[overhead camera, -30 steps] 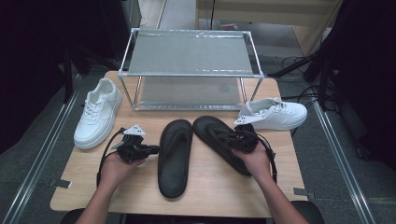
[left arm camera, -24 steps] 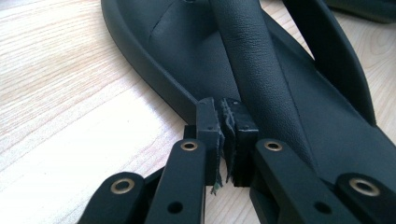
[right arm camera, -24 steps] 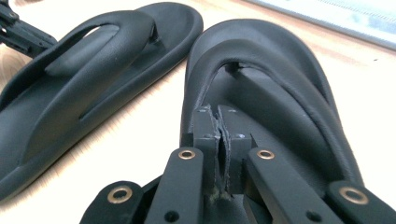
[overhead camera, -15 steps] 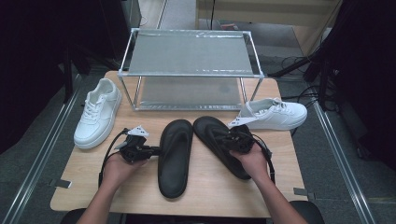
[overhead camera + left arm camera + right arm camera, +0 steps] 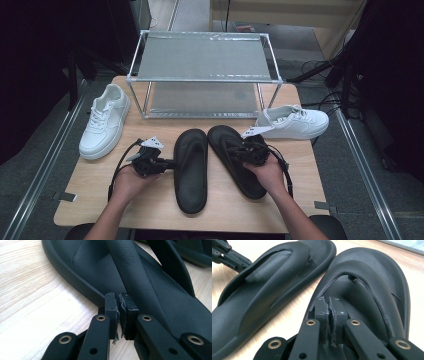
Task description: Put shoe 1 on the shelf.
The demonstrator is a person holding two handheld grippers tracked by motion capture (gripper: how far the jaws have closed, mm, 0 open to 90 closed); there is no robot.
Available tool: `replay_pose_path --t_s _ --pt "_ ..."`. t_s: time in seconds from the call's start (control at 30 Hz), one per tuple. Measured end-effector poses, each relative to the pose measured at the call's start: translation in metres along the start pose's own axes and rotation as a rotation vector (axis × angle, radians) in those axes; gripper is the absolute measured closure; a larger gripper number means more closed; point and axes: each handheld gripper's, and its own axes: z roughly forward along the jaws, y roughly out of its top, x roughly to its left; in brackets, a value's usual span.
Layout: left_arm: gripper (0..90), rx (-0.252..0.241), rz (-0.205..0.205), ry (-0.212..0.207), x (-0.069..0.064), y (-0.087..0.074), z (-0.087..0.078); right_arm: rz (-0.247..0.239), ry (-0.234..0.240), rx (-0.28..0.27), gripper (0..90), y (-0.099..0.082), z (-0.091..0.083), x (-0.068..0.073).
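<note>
Two black flip-flops are lying side by side at the near middle of the wooden bench [image 5: 100, 200]. The left gripper [image 5: 167, 163], pads pressed together with nothing between them, is resting at the outer edge of the left flip-flop [image 5: 190, 170]. The right gripper [image 5: 234, 150], likewise pressed together, is sitting over the right flip-flop [image 5: 235, 160]. Farther back, two white sneakers [image 5: 104, 121] [image 5: 294, 121] are flanking a metal shoe rack [image 5: 202, 70].

Overhead faces forward-down — tool cameras close on flip-flops [image 5: 190, 170].
</note>
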Motion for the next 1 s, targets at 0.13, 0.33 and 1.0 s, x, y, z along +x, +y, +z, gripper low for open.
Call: replay_pose_path --t_s 0.13,0.33,1.0 --pt "85.7 0.010 0.023 -0.012 -0.006 0.001 0.003 0.005 0.010 -0.001 86.4 0.000 0.001 0.001" --pt "85.5 0.018 0.044 -0.029 -0.015 0.004 0.008 0.001 0.022 0.004 86.4 0.000 0.003 0.002" --pt "84.5 0.032 0.065 -0.095 -0.037 0.007 0.022 0.028 0.047 0.005 86.3 -0.001 0.007 0.000"
